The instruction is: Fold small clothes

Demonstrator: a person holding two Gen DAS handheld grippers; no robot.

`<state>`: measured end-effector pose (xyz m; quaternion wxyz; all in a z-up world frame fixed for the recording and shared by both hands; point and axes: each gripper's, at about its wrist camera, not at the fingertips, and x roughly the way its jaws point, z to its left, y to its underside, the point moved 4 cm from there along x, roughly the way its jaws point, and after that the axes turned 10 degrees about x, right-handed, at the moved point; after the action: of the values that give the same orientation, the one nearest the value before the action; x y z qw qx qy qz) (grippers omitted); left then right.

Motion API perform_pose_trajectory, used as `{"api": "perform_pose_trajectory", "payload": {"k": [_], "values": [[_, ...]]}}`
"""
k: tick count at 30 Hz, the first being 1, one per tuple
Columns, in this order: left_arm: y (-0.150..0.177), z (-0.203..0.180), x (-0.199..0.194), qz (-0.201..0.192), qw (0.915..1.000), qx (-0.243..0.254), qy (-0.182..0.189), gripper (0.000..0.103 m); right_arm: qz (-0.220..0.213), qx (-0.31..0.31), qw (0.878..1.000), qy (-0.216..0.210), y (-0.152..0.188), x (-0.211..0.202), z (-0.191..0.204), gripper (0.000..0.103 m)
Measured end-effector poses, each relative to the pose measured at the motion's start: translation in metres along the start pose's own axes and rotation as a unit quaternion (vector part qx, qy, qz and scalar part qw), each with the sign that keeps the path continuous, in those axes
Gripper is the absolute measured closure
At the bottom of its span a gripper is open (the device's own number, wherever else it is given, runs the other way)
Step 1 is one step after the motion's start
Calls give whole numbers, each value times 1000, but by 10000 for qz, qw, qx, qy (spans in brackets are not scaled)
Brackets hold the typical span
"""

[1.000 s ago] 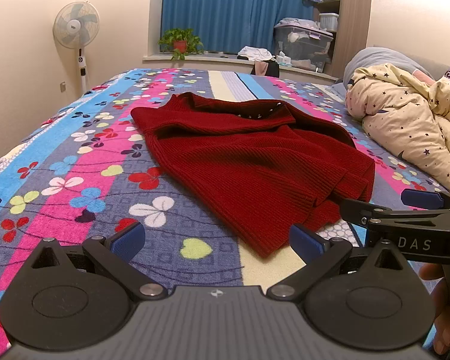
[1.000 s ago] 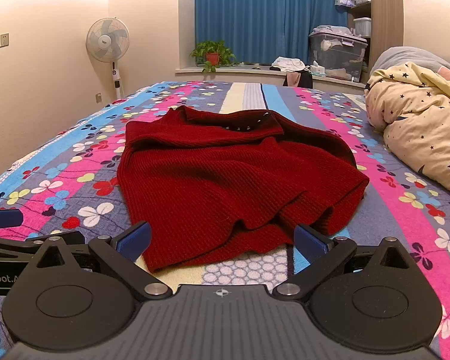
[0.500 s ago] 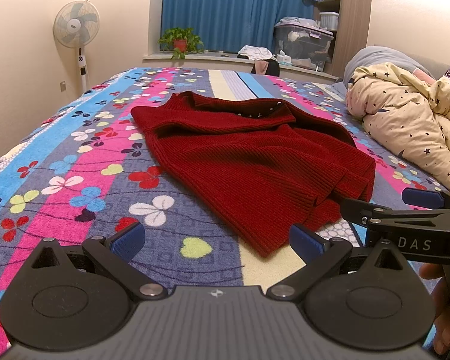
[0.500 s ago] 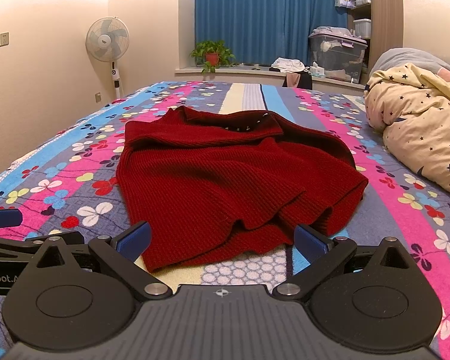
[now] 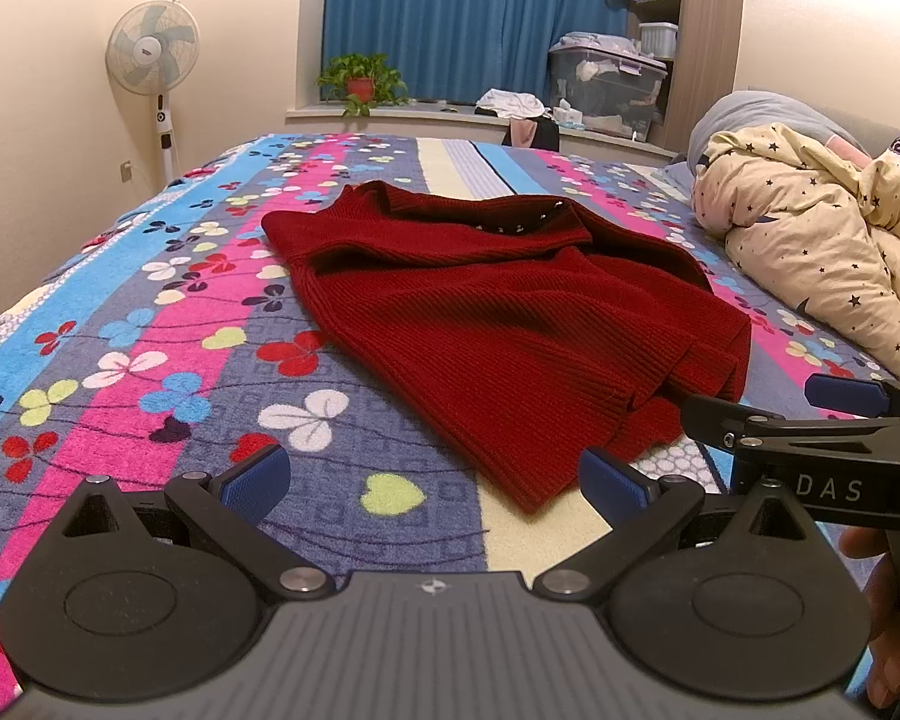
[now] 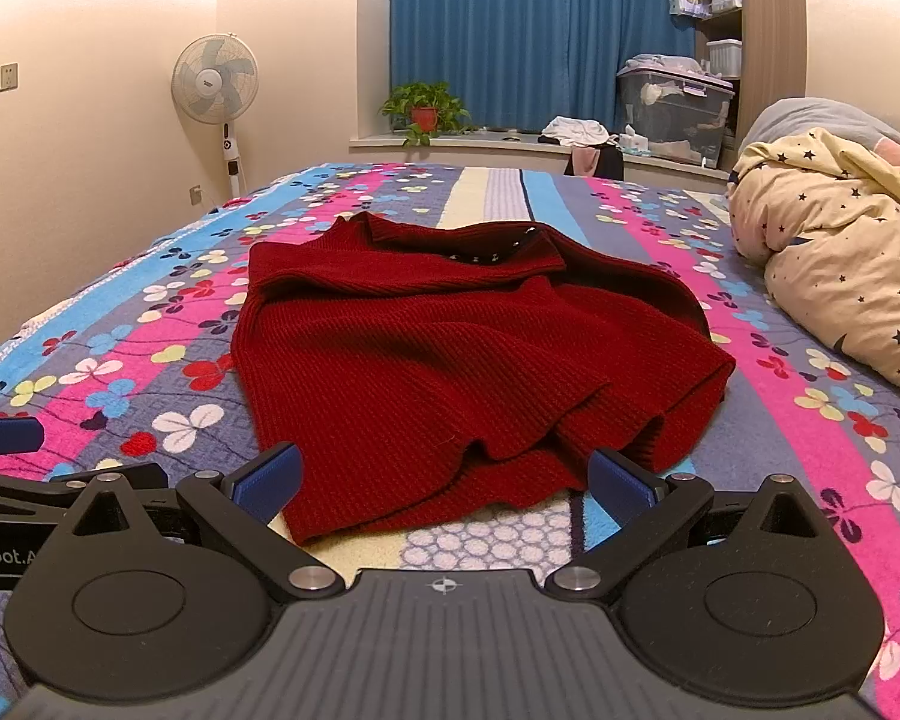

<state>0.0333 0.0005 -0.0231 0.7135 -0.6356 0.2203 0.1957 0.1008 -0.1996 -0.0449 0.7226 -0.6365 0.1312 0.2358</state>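
Observation:
A dark red knitted sweater (image 5: 498, 312) lies loosely spread on the flowered bedspread (image 5: 168, 336), collar away from me, hem bunched at the near right. It also shows in the right wrist view (image 6: 438, 354). My left gripper (image 5: 432, 480) is open and empty, low over the bed just before the sweater's near hem corner. My right gripper (image 6: 444, 480) is open and empty, at the near hem. The right gripper shows from the side in the left wrist view (image 5: 810, 420); the left gripper shows at the left edge of the right wrist view (image 6: 6, 456).
A rolled star-print duvet (image 5: 822, 252) lies on the bed's right side. A standing fan (image 5: 153, 54) is by the left wall. A window ledge holds a potted plant (image 5: 360, 81) and a storage box (image 5: 606, 84).
Nearly nothing differs. The right wrist view has crept slightly closer to the sweater's hem; both grippers stay open.

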Motion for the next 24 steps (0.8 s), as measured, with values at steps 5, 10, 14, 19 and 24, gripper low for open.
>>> {"api": "perform_pose_trajectory", "payload": {"k": [5, 10, 14, 19, 24], "values": [[4, 1, 2, -27, 10000, 11, 10, 1, -51, -19, 10000, 4, 1, 2, 1, 2], [4, -4, 5, -152, 9998, 101, -3, 1, -205, -85, 9997, 74, -1, -10, -2, 3], [-2, -4, -3, -479, 9986, 203, -63, 1, -195, -137, 9996, 124, -3, -5, 1, 5], [1, -5, -2, -43, 9999, 116, 83, 1, -96, -473, 9985, 271, -2, -5, 5, 7], [5, -1, 2, 90, 9999, 18, 44, 1, -11, -420, 9984, 382, 1, -2, 3, 25]]}}
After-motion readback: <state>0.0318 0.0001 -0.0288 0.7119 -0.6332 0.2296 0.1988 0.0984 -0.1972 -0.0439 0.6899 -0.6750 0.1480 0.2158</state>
